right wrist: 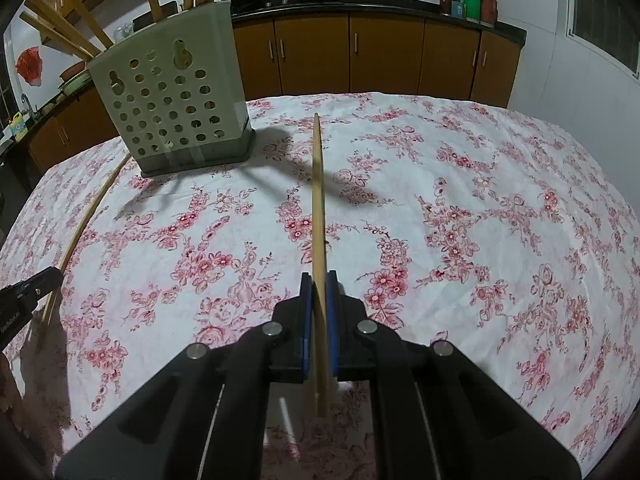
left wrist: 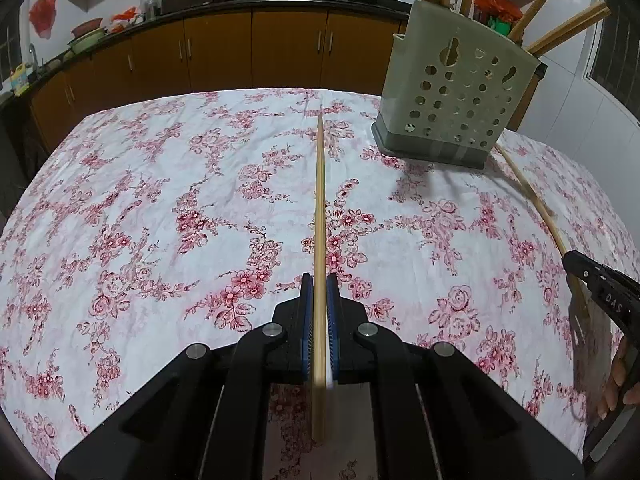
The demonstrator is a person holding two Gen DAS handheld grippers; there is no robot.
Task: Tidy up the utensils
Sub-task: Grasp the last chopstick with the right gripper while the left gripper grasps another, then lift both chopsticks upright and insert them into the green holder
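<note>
Two chopsticks are clamped, one (left wrist: pixel 319 208) in the left gripper (left wrist: pixel 319 300) and one (right wrist: pixel 318 208) in the right gripper (right wrist: pixel 319 300), so carrying is underway; next, each must be tipped into the perforated holder (left wrist: pixel 456 96) ahead, between both tongs.

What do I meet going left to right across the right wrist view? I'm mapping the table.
left gripper → perforated utensil holder → chopstick clamped in the right gripper → bare floral tablecloth.

Left hand-held gripper (left wrist: pixel 320 292) clamping chopstick (left wrist: pixel 319 200) — floral tablecloth (left wrist: pixel 160 200)
</note>
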